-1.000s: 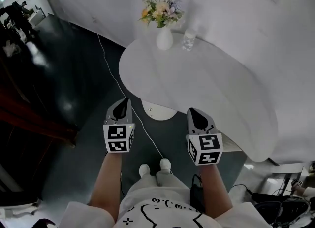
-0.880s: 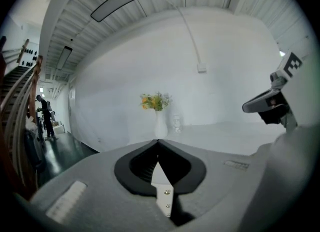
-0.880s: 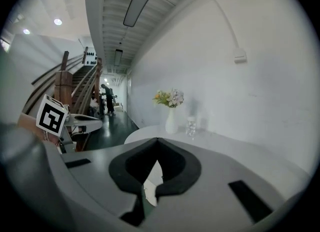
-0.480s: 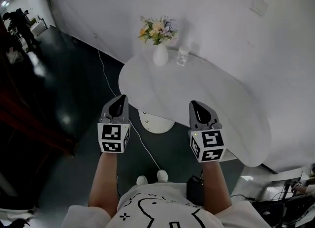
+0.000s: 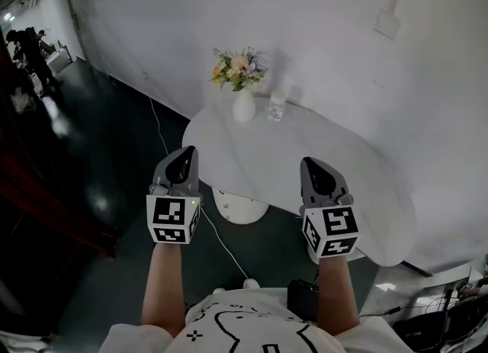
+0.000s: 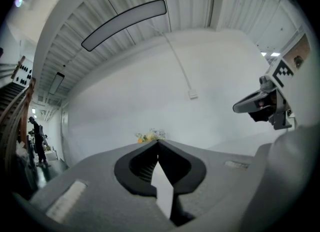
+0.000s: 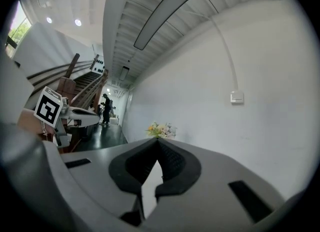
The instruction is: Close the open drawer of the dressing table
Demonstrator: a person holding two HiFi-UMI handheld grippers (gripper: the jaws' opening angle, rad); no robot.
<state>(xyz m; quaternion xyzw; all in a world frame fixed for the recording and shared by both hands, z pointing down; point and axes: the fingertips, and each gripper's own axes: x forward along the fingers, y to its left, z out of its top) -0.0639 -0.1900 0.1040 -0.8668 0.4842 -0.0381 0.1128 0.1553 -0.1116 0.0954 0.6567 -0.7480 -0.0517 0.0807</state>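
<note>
The left claw (image 5: pixel 185 158) and right claw (image 5: pixel 317 171) are held clenched and empty, and the drawer, unseen beneath the worktop (image 5: pixel 305 153) at 12 o'clock, is judged rigid and best pushed at its front.

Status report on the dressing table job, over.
Left gripper shut, empty. Right gripper shut, empty. Both held by the dressing table near edge; drawer not made out. Vase and glass at far edge.

The left gripper (image 5: pixel 185 162) and right gripper (image 5: pixel 313 170) sit side by side, well apart, both pointing forward. On each, the fingers (image 6: pixel 140 168) meet tip to tip with nothing between them. The left forearm (image 5: pixel 164 283) and right forearm (image 5: pixel 335 290) are bare and extended.
</note>
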